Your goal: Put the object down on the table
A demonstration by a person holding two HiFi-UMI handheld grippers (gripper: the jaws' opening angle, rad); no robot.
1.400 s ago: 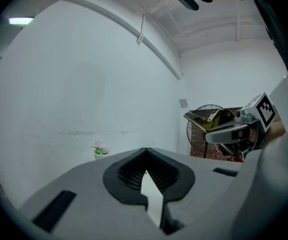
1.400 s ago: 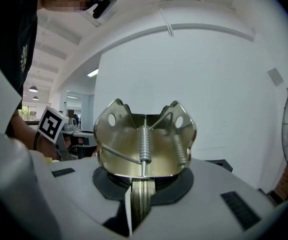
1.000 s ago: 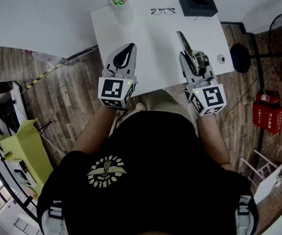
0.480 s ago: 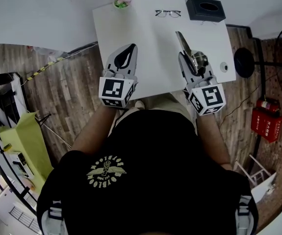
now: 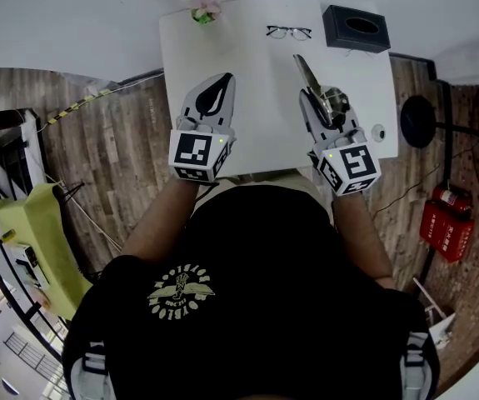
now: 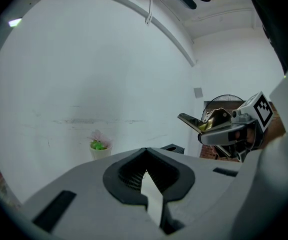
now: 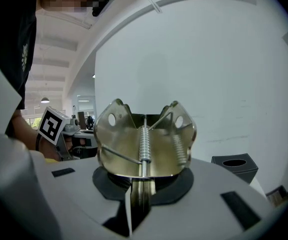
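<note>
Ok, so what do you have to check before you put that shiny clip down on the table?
1. Grip: the right gripper is shut on the metal clip. Ok.
2. Landing spot: the white table is bare beside and ahead of the clip. Ok.
3. Things nearby: the glasses and the black box lie at the far edge, away from the clip. Ok.
4. Other hand: the left gripper is shut, empty and off to the side. Ok.
5. How high the clip hangs above the table: cannot tell.
</note>
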